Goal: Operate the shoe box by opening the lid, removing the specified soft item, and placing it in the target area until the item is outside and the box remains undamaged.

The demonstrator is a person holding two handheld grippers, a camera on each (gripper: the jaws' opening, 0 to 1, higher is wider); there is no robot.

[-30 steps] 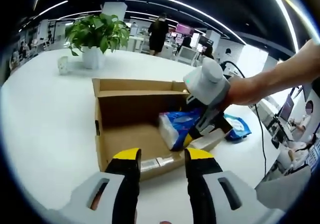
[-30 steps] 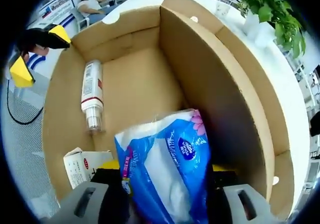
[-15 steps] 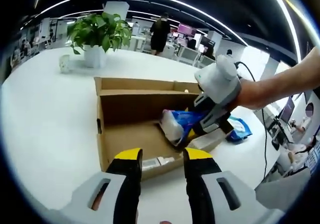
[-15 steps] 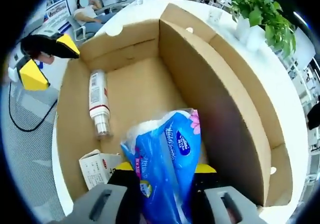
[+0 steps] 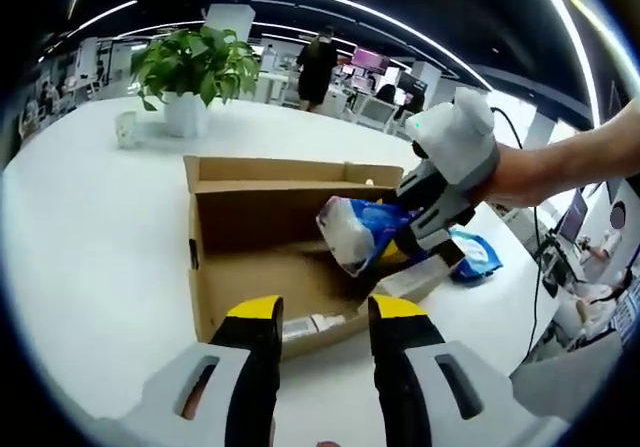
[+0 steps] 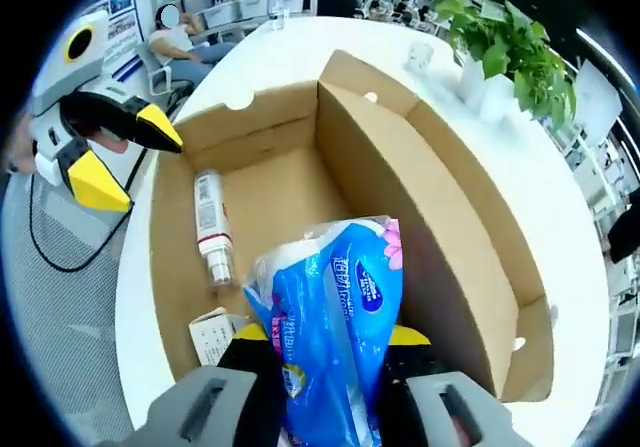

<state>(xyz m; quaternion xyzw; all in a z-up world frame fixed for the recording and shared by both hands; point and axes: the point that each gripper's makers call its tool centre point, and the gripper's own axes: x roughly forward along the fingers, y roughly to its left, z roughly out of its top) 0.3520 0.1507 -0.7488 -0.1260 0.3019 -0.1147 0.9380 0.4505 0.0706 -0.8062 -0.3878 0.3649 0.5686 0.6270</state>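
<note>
Shoe box (image 5: 262,257) open on the white counter (image 5: 90,237), flaps up. In the left gripper view: potted plant (image 5: 195,72) at 11 o'clock, left gripper (image 5: 322,319) at 6 o'clock with jaws parted on nothing, right gripper (image 5: 405,229) at 2 o'clock clamped on the blue tissue pack (image 5: 362,229), lifted above the box interior. In the right gripper view: left gripper (image 6: 125,157) at 9 o'clock beside the box rim, white bottle (image 6: 210,227) lying on the box floor, tissue pack (image 6: 330,327) pinched between the jaws at 6 o'clock.

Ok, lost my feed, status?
Right gripper shut on blue plastic tissue pack, lifted above open cardboard shoe box. Left gripper open, empty. Nothing blocking.
</note>
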